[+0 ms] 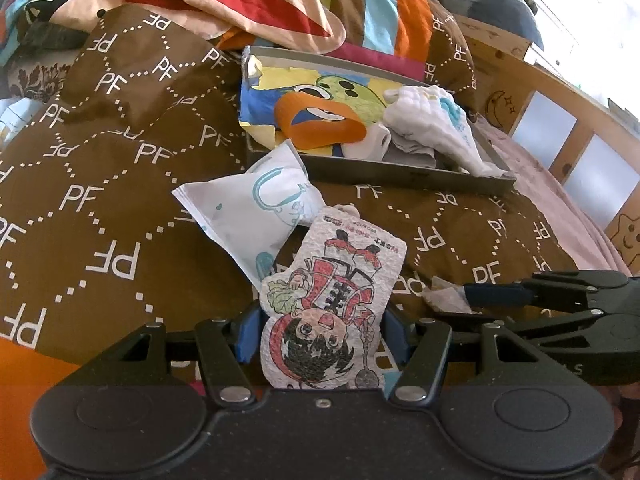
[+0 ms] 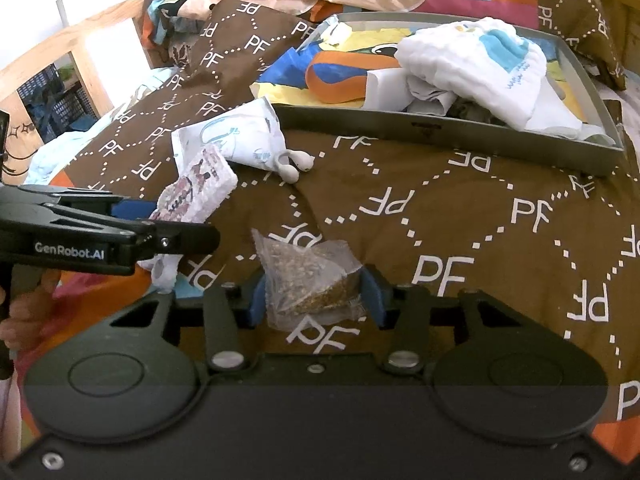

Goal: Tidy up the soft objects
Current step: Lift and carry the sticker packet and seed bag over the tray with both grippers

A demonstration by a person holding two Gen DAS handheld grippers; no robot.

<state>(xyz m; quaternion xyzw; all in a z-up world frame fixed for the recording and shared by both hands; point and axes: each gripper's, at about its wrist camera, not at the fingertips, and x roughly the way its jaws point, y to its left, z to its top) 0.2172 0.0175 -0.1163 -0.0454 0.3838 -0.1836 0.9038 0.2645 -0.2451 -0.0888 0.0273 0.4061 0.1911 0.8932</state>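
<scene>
My left gripper [image 1: 320,332] is shut on a flat soft pouch printed with a cartoon figure [image 1: 332,300], its blue pads against both sides. The right wrist view shows that pouch [image 2: 196,188] held just above the bedspread. My right gripper [image 2: 316,300] is shut on a small clear bag of brown granules [image 2: 308,280] lying on the brown cover. A white pouch with teal print [image 1: 256,208] [image 2: 232,136] leans against the grey tray [image 1: 400,178] [image 2: 440,136]. In the tray lie a white quilted cloth [image 1: 428,116] [image 2: 472,60] and an orange band [image 1: 320,120].
Everything rests on a brown bedspread with white PF letters [image 1: 100,200] [image 2: 460,220]. Colourful bedding [image 1: 240,0] is heaped behind the tray. A small white plush bit [image 2: 296,164] lies by the white pouch. A wooden bed rail [image 1: 560,100] runs along the right.
</scene>
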